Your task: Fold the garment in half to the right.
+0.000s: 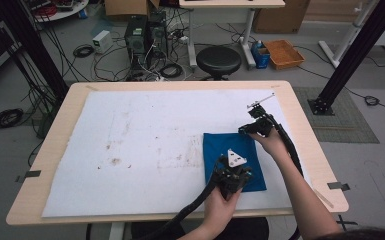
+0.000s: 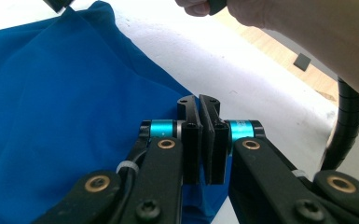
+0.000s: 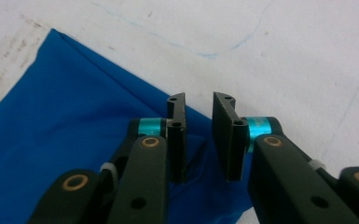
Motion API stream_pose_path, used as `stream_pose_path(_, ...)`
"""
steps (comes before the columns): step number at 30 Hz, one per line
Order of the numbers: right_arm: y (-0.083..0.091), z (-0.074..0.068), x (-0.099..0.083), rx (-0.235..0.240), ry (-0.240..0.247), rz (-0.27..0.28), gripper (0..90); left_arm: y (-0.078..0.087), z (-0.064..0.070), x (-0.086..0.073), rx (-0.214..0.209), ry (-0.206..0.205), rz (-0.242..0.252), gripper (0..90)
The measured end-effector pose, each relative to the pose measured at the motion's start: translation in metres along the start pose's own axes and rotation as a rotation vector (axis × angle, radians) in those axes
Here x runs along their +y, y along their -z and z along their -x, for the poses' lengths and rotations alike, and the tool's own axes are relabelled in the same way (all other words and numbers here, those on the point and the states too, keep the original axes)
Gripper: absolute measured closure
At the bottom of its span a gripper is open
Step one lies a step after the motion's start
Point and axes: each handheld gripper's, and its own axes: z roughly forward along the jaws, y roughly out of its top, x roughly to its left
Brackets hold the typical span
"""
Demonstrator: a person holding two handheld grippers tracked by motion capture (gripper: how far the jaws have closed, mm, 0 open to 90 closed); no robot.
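Blue cloth (image 1: 234, 160) lay as a neat rectangle on the white mat (image 1: 130, 150), right of centre and toward the near edge of the wooden table (image 1: 55, 150). Looked folded already, judging by the compact shape and straight sides; how many layers, impossible to tell.

Left gripper (image 1: 228, 172) sat over the near part of the cloth, toward its lower edge. Seen in the left gripper view (image 2: 200, 107) with jaws pressed together almost flush, a thin line between them; whether any fabric was pinched there could not be made out, since the blue cloth (image 2: 65, 121) lay beneath and to one side.

Right gripper (image 1: 252, 127) rested at the far right corner of the cloth. Seen in the right gripper view (image 3: 199, 107) with jaws apart, a clear gap between them, hovering just above the cloth's edge (image 3: 74, 140) and holding nothing.

Judged well along: cloth gathered into a small, tidy shape. Possibly left: one more fold, or a last smoothing of the far corner, then letting go.
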Motion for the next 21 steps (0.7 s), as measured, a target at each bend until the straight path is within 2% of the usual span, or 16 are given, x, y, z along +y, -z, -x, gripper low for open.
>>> stream_pose_path(3,0.001,-0.001,-0.001,-0.024,0.017,-0.013,89.6,-0.001,0.001,-0.001,0.005,-0.005,-0.001,87.1)
stream_pose_path(8,0.008,-0.002,0.0,-0.049,0.038,0.014,90.0,-0.003,0.002,0.0,0.007,-0.002,0.003,87.1)
stream_pose_path(14,0.018,0.003,0.0,-0.082,0.057,0.057,90.0,-0.009,0.005,0.002,-0.006,-0.001,0.007,87.2)
stream_pose_path(18,0.021,0.008,-0.002,-0.107,0.055,0.053,90.0,-0.016,0.011,0.003,-0.006,0.0,0.004,87.1)
stream_pose_path(21,0.02,0.011,-0.003,-0.152,0.089,0.037,90.0,-0.022,0.018,0.005,-0.007,-0.01,0.001,87.1)
